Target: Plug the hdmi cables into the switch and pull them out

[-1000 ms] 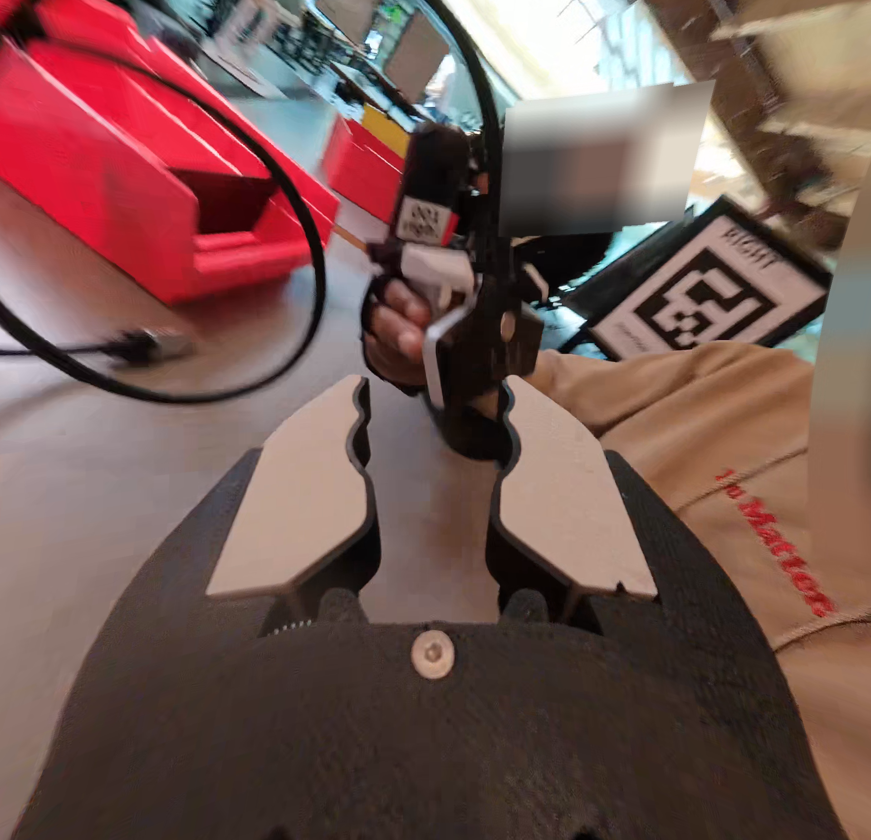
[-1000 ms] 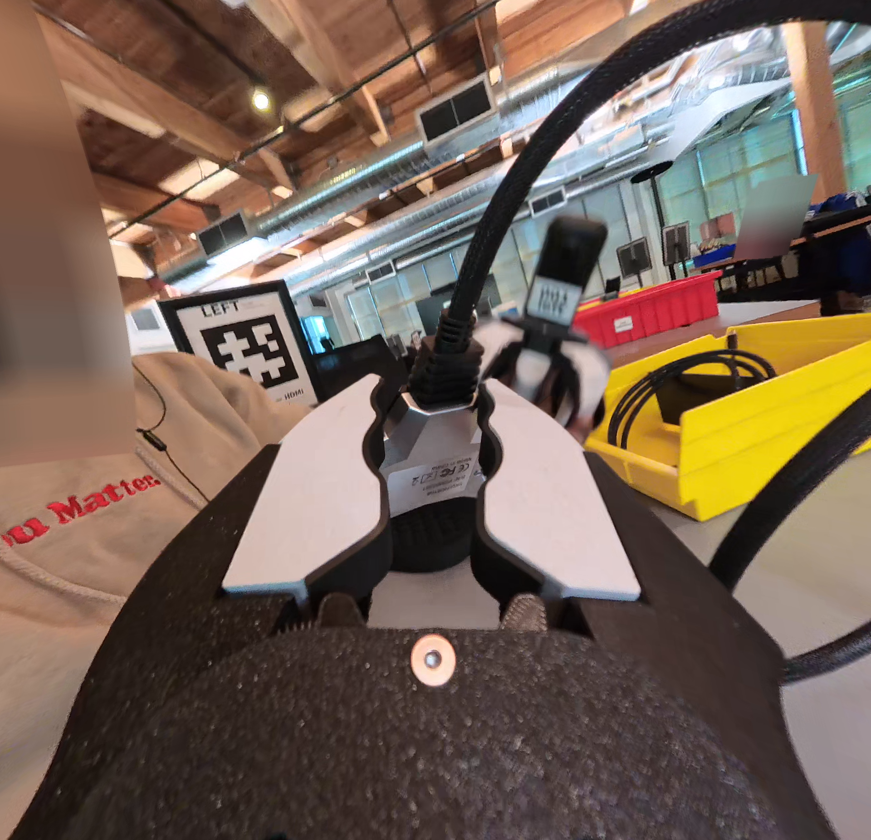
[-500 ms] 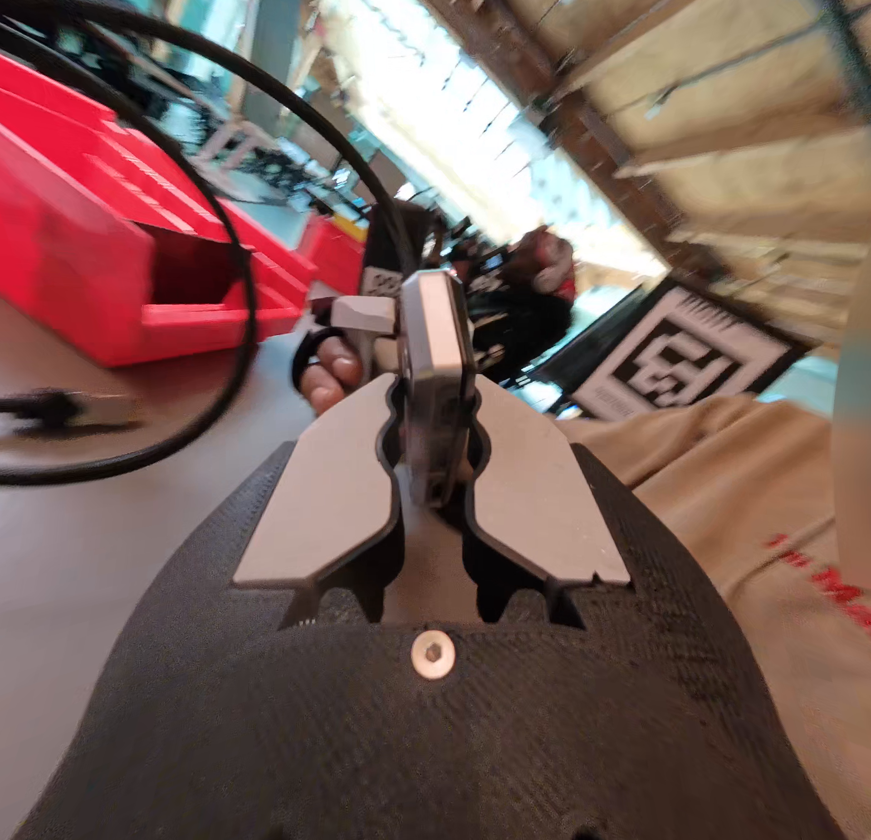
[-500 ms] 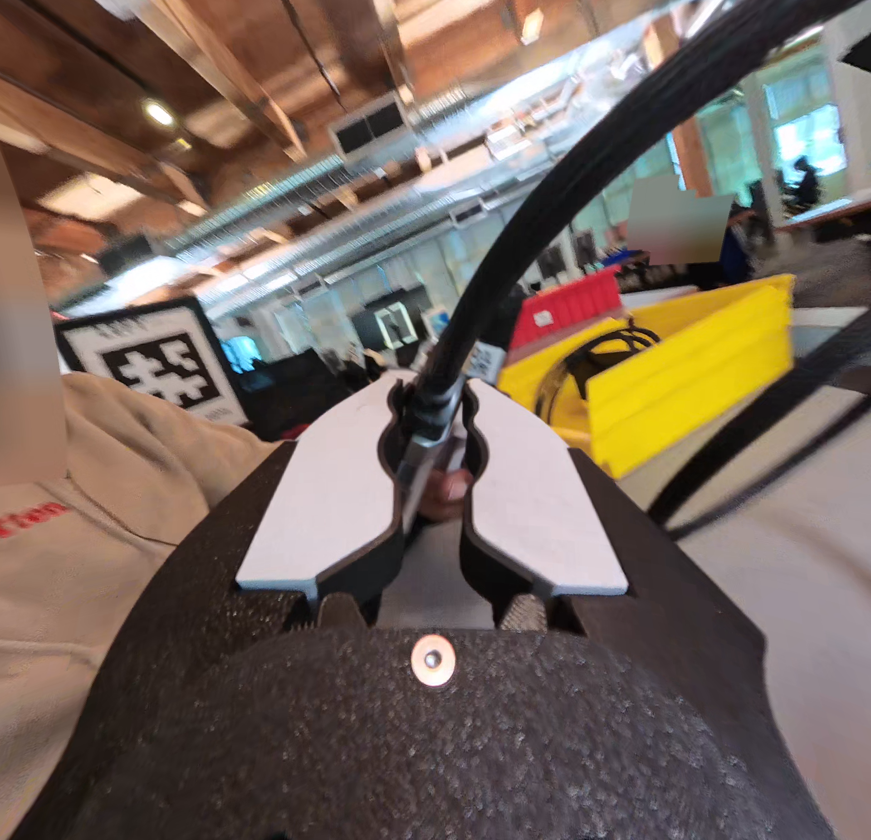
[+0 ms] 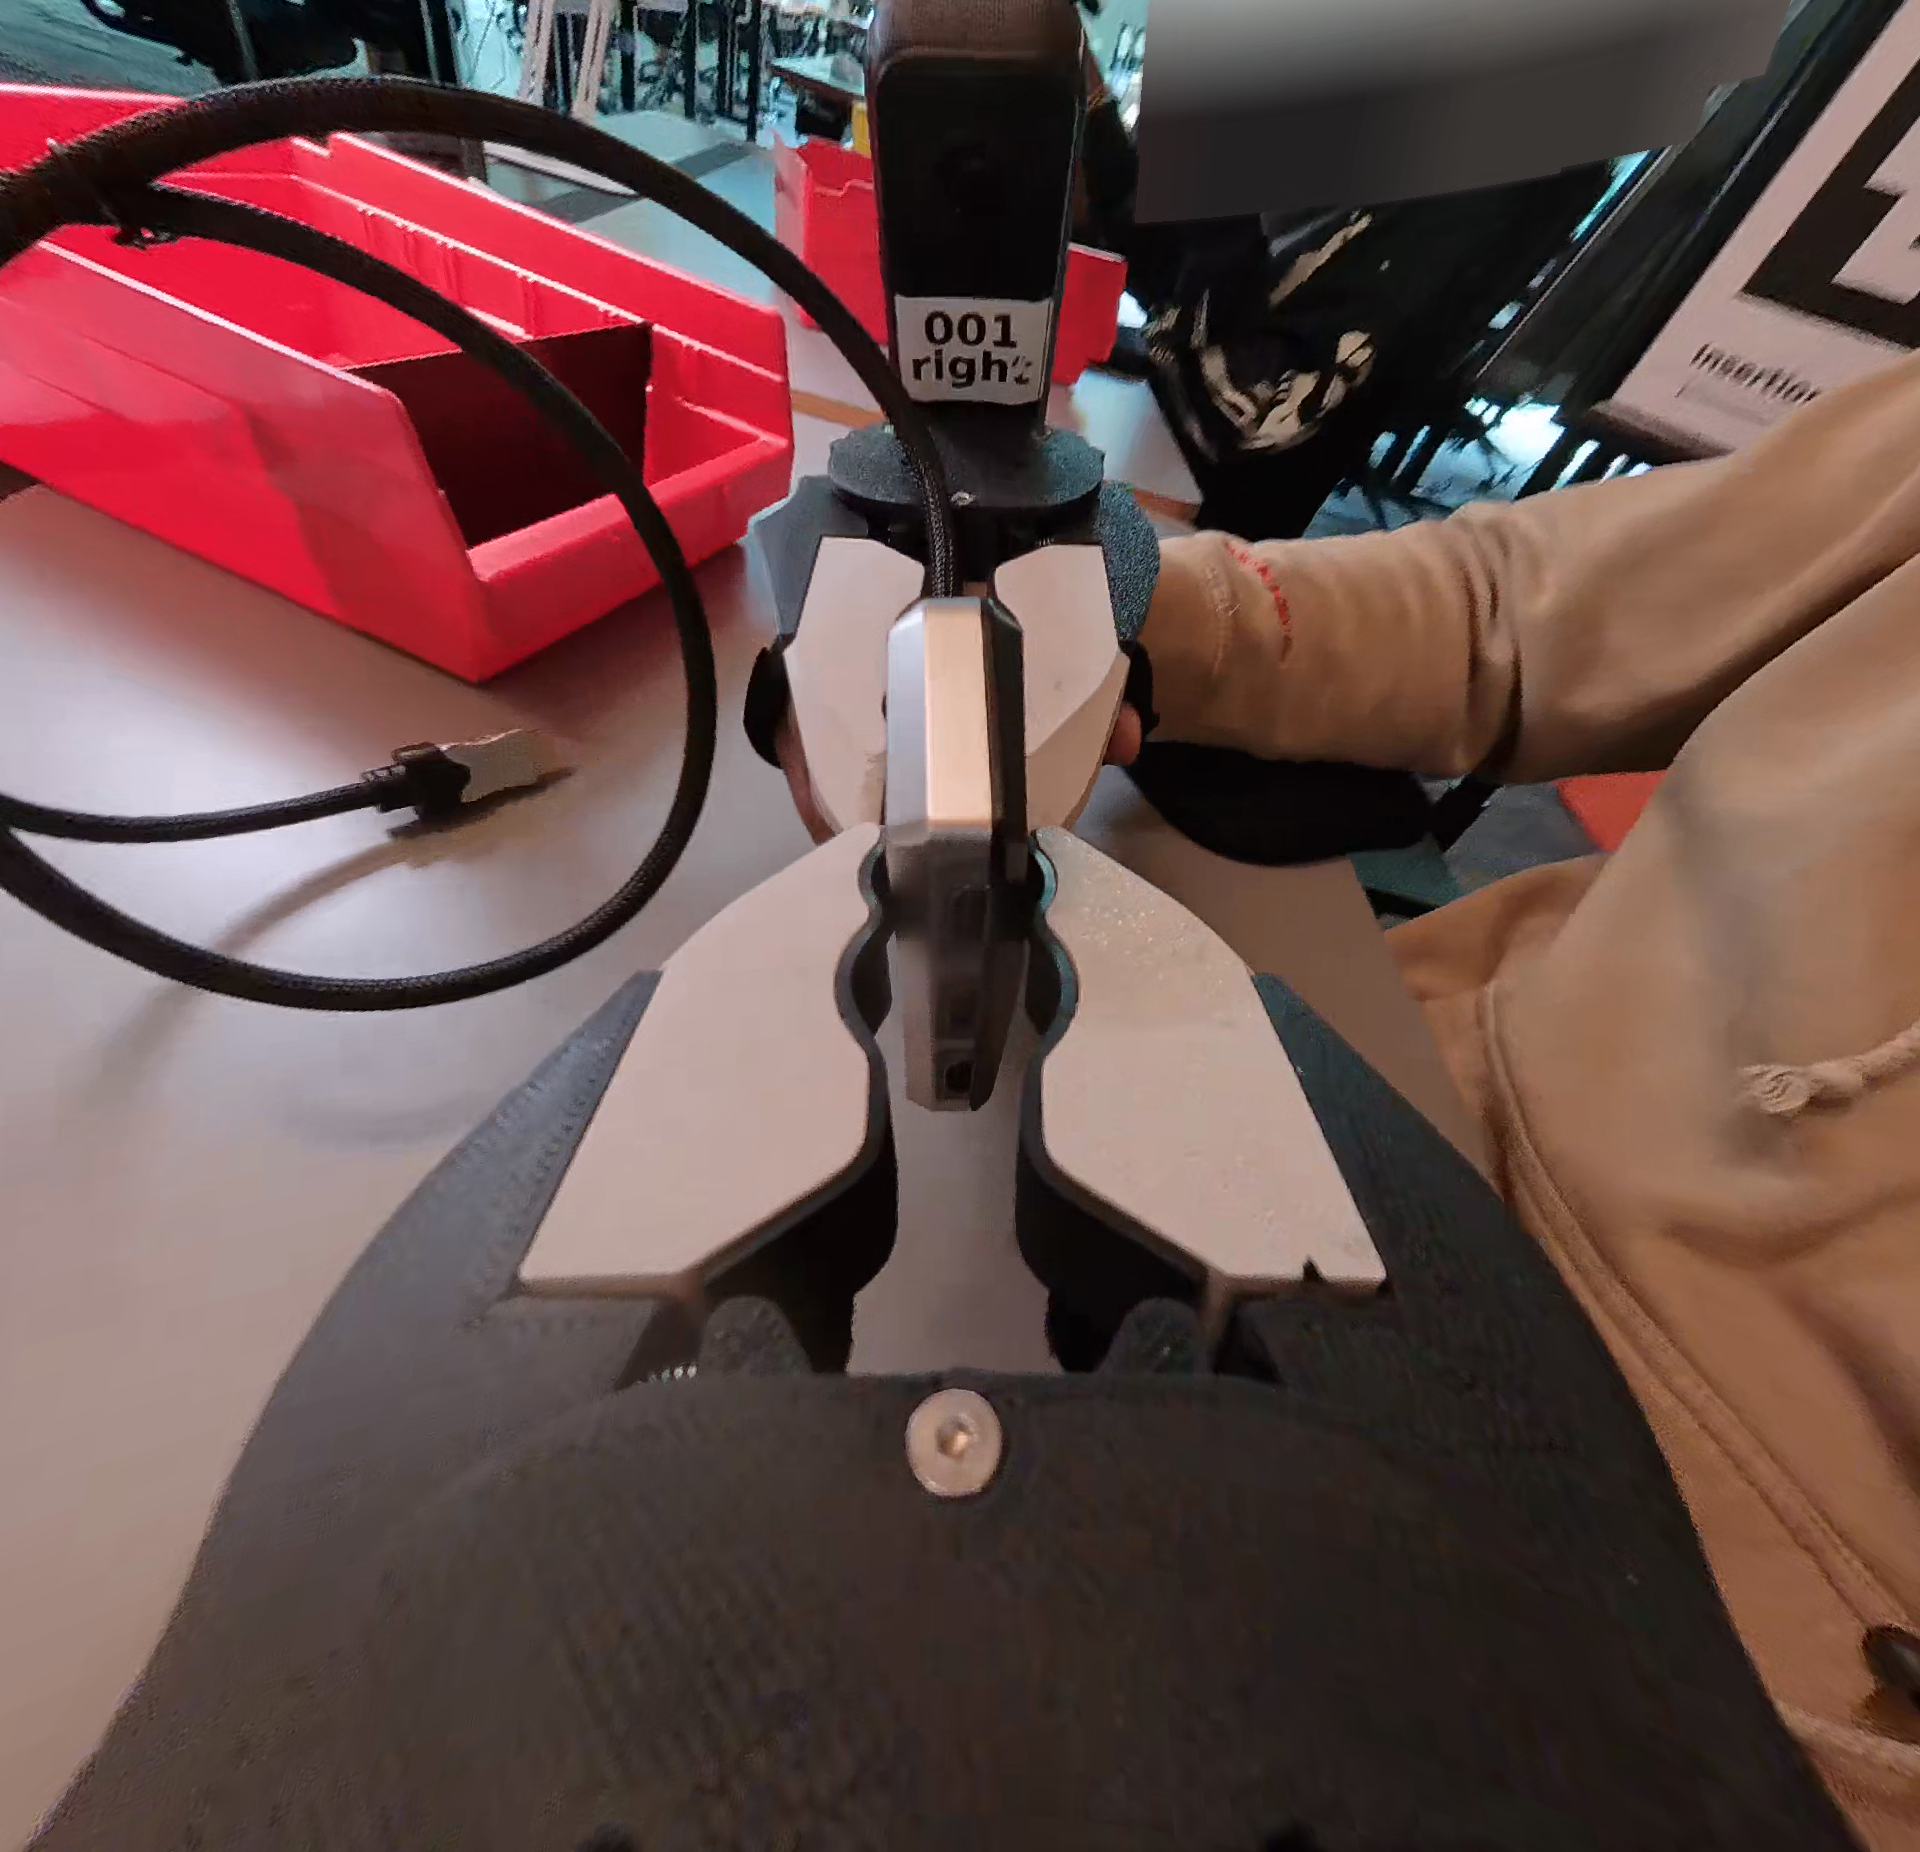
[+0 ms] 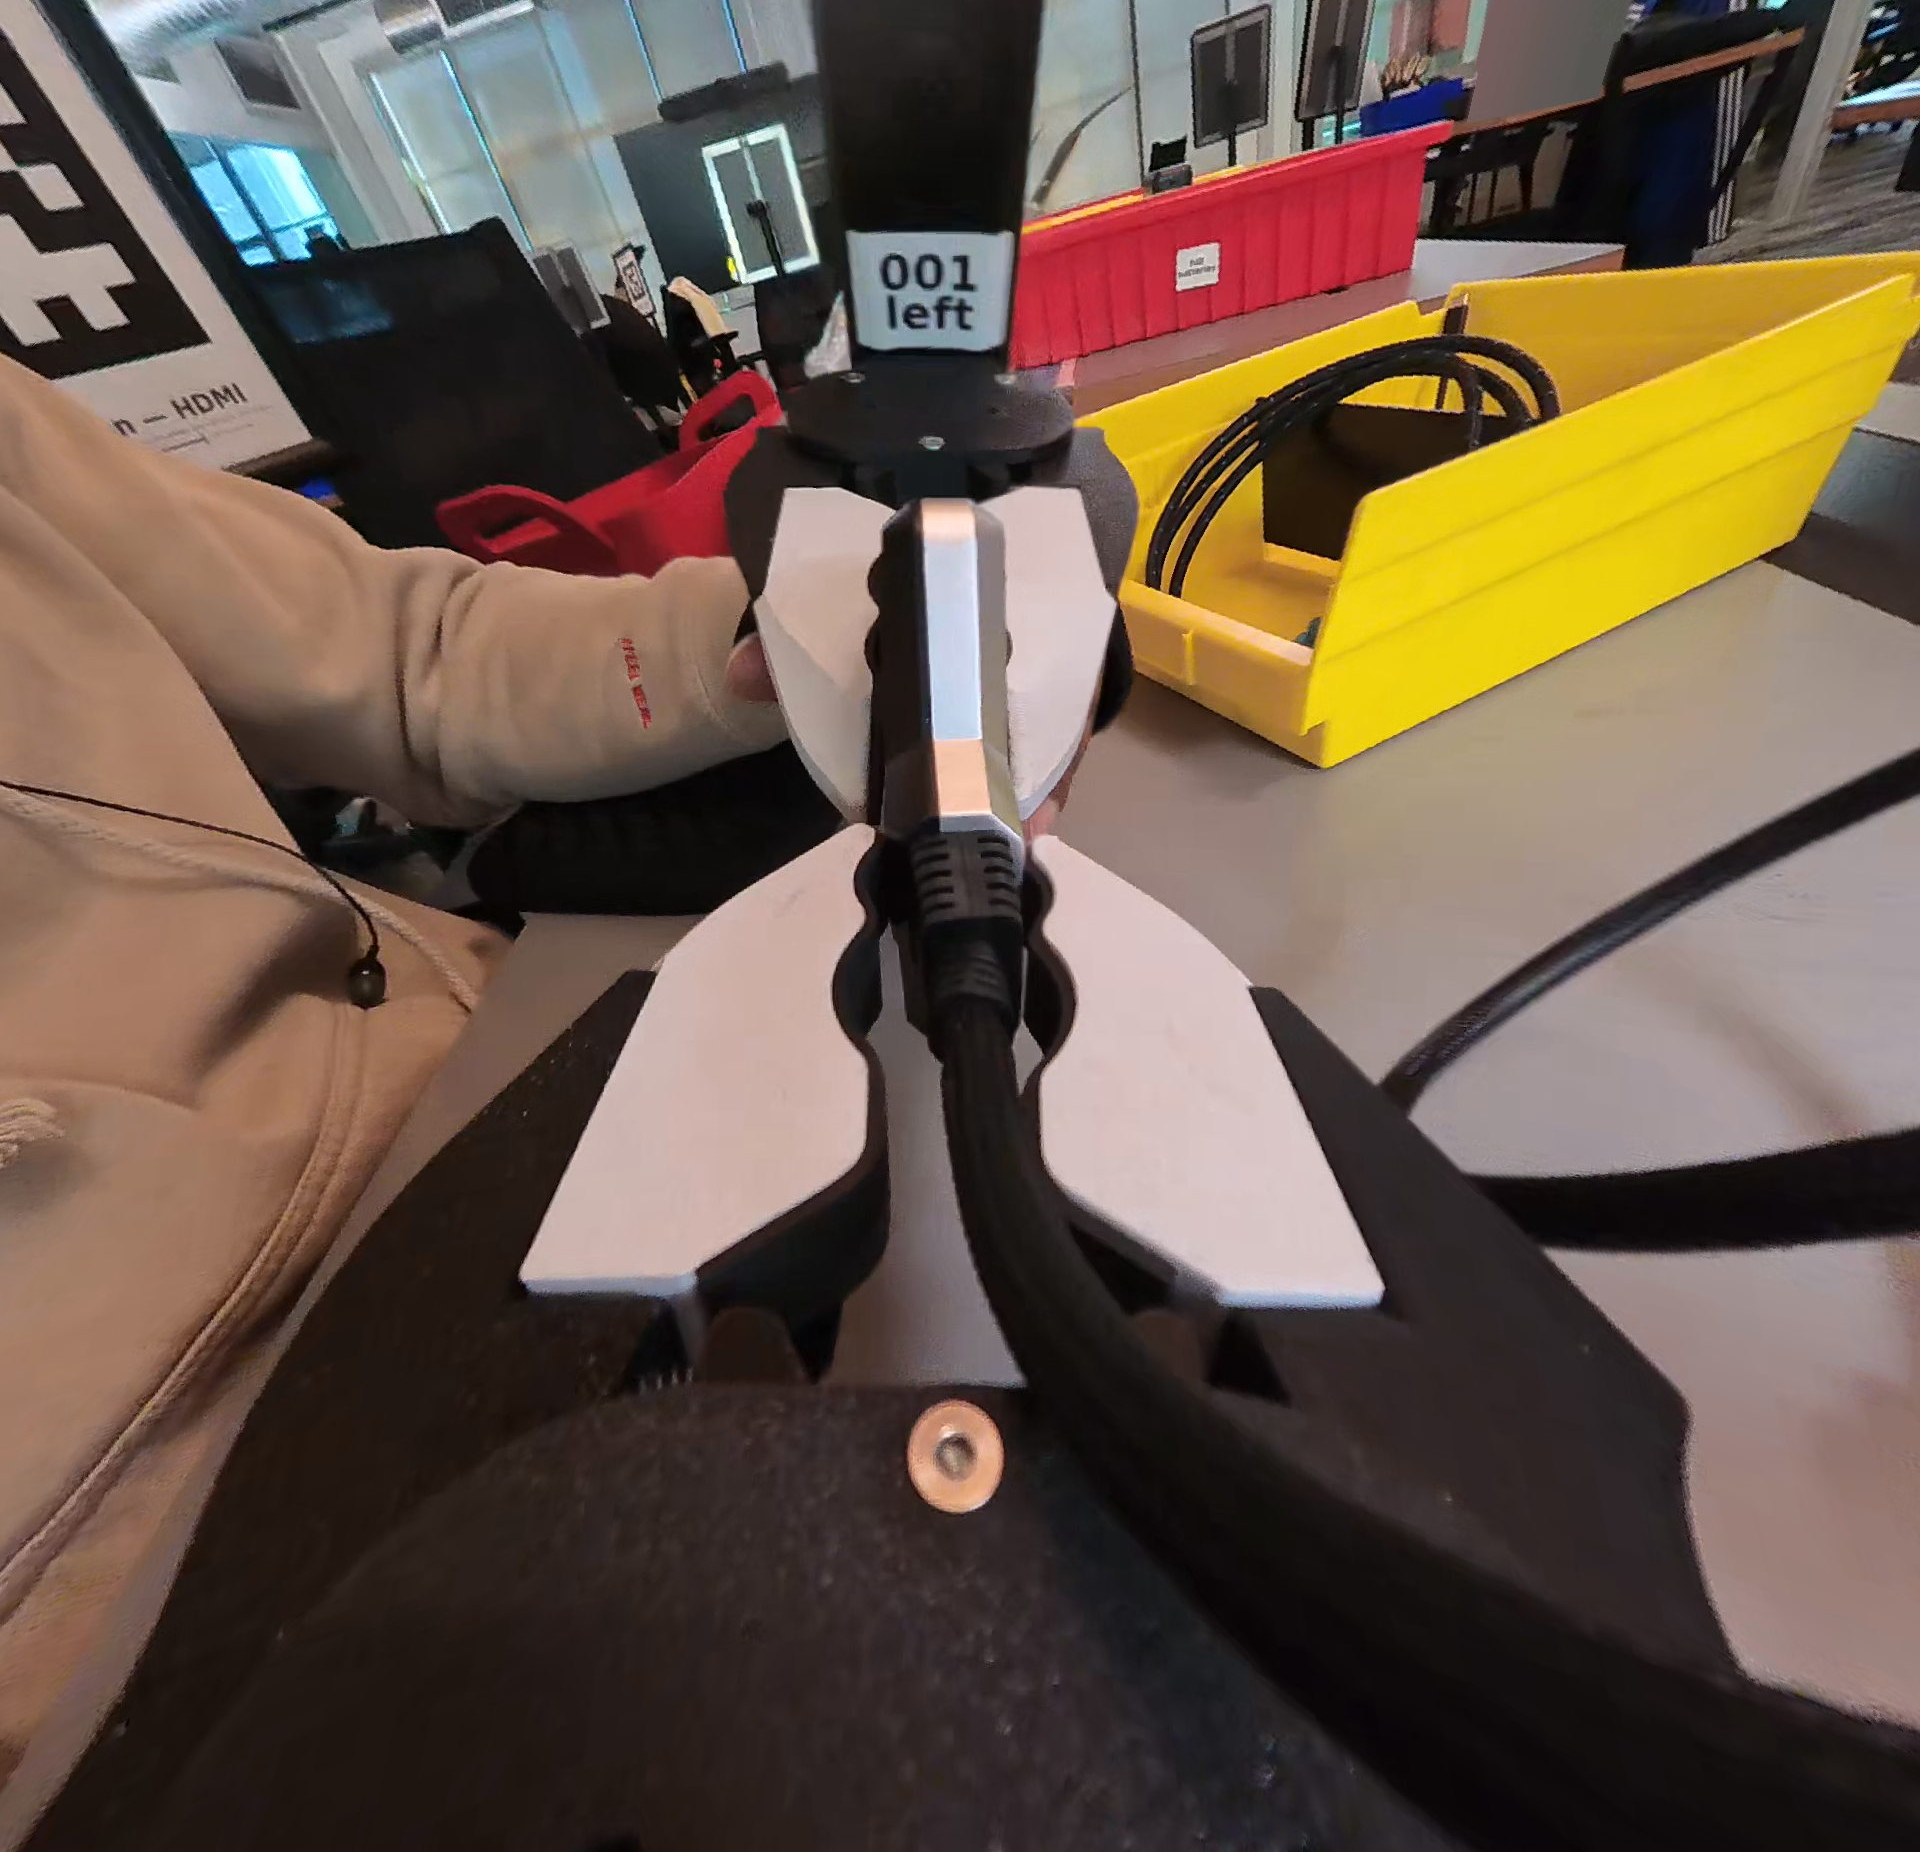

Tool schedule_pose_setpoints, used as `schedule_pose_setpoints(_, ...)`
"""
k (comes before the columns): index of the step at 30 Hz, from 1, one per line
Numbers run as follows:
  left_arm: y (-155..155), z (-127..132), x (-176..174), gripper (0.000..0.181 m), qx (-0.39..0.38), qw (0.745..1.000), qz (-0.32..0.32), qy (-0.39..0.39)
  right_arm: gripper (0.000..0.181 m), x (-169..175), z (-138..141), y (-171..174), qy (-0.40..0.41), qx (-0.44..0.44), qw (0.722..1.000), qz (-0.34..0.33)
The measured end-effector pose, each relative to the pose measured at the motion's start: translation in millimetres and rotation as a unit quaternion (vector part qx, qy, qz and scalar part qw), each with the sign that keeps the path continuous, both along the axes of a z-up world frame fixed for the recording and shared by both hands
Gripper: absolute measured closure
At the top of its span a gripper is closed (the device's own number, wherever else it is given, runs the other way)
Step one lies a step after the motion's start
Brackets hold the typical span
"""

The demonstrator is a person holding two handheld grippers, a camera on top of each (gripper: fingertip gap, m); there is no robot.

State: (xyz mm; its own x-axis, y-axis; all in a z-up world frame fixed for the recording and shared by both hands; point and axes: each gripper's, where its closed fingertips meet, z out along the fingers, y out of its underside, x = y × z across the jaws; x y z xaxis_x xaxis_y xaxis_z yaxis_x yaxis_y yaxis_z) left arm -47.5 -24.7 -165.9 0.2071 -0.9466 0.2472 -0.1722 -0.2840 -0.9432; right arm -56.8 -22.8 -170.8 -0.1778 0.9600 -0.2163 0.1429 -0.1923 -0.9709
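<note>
- HDMI switch and cable meet in the air above the wide grey desk [image 5: 208, 1023], which fills the lower left of the left wrist view.
- At 10 o'clock in that view, a long red plastic bin [image 5: 582, 597] with an open front rests on the desk.
- At 2 o'clock in the right wrist view, a yellow plastic bin [image 6: 1558, 597] sits on the desk and holds a coil of thin black cables [image 6: 1351, 389].
- A beige fabric sleeve [image 5: 1455, 639] comes in from 3 o'clock in the left wrist view, reaching to the handle of the far tool.
- Loops of thick black braided cable [image 5: 686, 680] arc from 12 o'clock round to 8 o'clock, partly lying on the desk.
- The left tongs [image 5: 951, 846] are narrow, clamped on the slim silver metal HDMI switch [image 5: 951, 971], which stands on edge with its dark ports facing the camera.
- The right tongs [image 6: 956, 841] are narrow too, gripping the ribbed black collar of the silver-bodied HDMI plug [image 6: 966, 794]; its cable trails back over the tool body toward 4 o'clock.
- Both tools point tip to tip, nearly touching, so the plug and the switch lie in one line; seen edge-on, how deep the plug sits cannot be told.
- A second silver plug [image 5: 488, 763] on a black braided lead lies flat on the desk at 9 o'clock, well apart from the switch.
</note>
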Motion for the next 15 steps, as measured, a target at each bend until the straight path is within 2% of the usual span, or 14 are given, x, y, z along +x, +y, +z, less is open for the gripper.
schedule_pose_setpoints(7, 0, 13, -2, 0.157, 0.016, 0.999, 0.007, -0.05, 0.159, 4, 15, 0, 0.047, -0.019, 0.999, 0.004)
schedule_pose_setpoints(15, 6, 13, -7, 0.16, 0.012, 0.998, 0.021, -0.066, 0.159, 5, 4, 4, 0.03, -0.017, 0.999, -0.002)
